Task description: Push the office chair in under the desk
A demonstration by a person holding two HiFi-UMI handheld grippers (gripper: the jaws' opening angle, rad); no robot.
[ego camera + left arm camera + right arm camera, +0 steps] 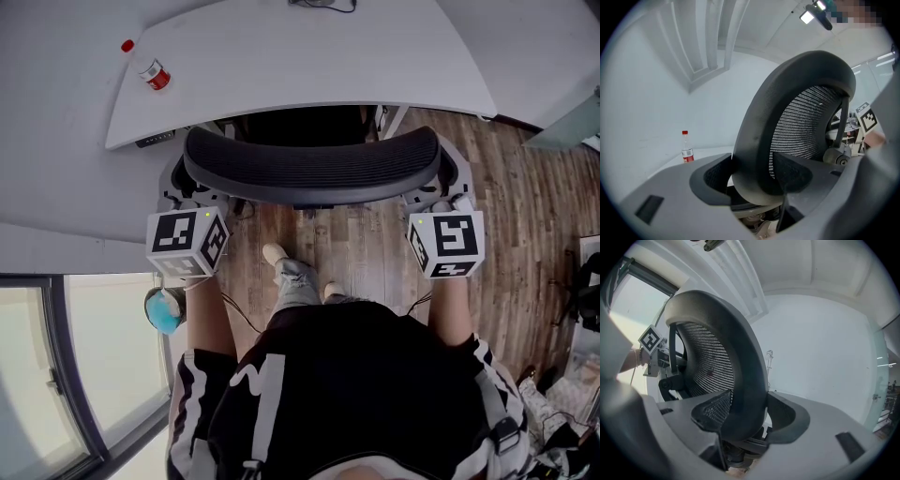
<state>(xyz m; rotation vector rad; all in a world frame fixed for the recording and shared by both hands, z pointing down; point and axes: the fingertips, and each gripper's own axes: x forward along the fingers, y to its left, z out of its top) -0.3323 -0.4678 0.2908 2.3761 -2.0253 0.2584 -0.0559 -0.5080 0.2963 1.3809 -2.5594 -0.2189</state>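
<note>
The black mesh office chair's backrest [312, 169] stands at the front edge of the white desk [309, 56], its seat hidden under the desktop. My left gripper [192, 190] grips the backrest's left rim and my right gripper [441, 194] grips its right rim. In the left gripper view the thick rim [754, 140] fills the gap of the left gripper [750, 176], both pads touching it. The right gripper view shows the same: the rim [747, 380] sits inside the right gripper [745, 416], pressed on both sides.
A small bottle with a red label [153, 73] [686, 150] lies on the desk's left part, with a red cap [127, 45] beside it. Wood floor [525, 225] runs to the right. A window frame [56, 375] is at the lower left. The person's feet [291, 272] stand behind the chair.
</note>
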